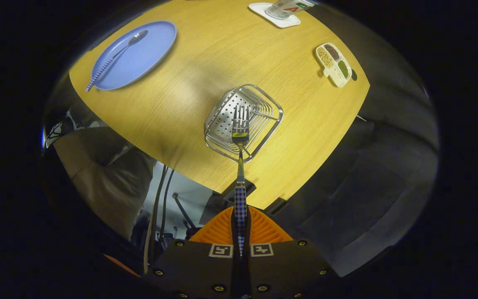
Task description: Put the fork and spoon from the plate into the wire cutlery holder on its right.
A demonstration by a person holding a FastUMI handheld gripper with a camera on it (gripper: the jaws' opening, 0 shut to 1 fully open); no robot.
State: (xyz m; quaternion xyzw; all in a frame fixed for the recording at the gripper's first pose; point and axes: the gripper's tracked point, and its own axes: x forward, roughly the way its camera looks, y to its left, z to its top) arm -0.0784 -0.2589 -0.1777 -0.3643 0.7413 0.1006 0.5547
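Note:
My gripper (241, 222) is shut on the checkered handle of the fork (240, 137), held high over the table. The fork points straight ahead, and its tines hang over the wire cutlery holder (264, 128), a square metal basket with a perforated floor. Far off to the left lies the blue plate (139, 56). The spoon (116, 56) rests across the plate, its checkered handle sticking out over the plate's near rim.
A small divided dish (334, 64) with grains sits on the wooden table (206, 62) beyond the holder to the right. A cup on a white coaster (274, 14) stands at the far edge. Below the table's near edge are cables and a chair.

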